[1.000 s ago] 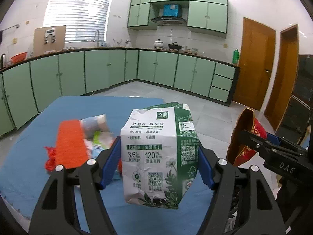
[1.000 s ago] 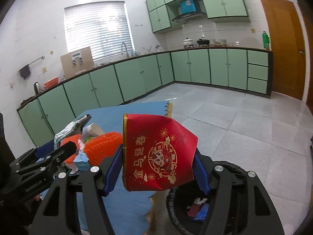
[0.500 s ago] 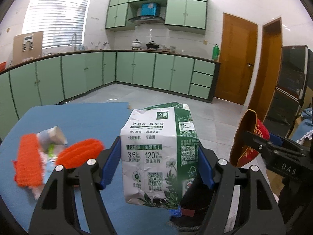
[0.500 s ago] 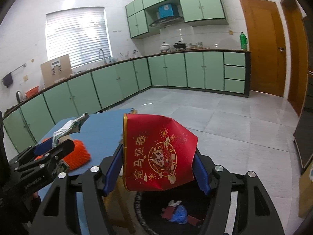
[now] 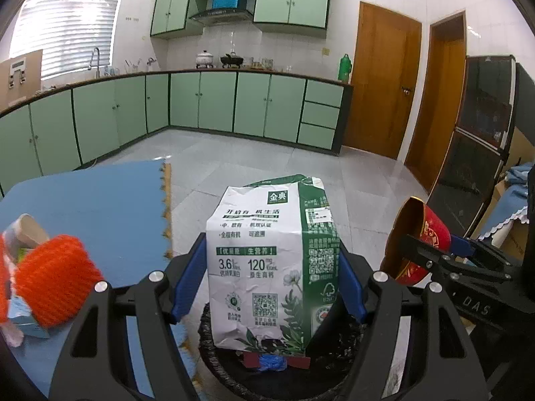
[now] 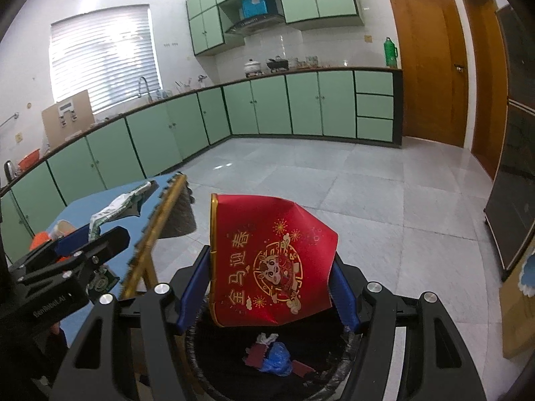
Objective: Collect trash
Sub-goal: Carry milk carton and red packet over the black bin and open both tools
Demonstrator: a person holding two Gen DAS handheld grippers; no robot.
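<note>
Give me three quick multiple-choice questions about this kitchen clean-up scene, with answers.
1. Where is the milk carton?
A. lying on the blue table
B. held above the black bin
C. on the counter

2. What colour is the paper cup in the right tool?
A. red
B. green
C. white

3. What state is the left tool in?
A. open and empty
B. out of sight
C. shut on the carton

Answers:
1. B: the bin shows right beneath the carton.
2. A: it is red with gold print.
3. C: both blue pads press the carton's sides.
</note>
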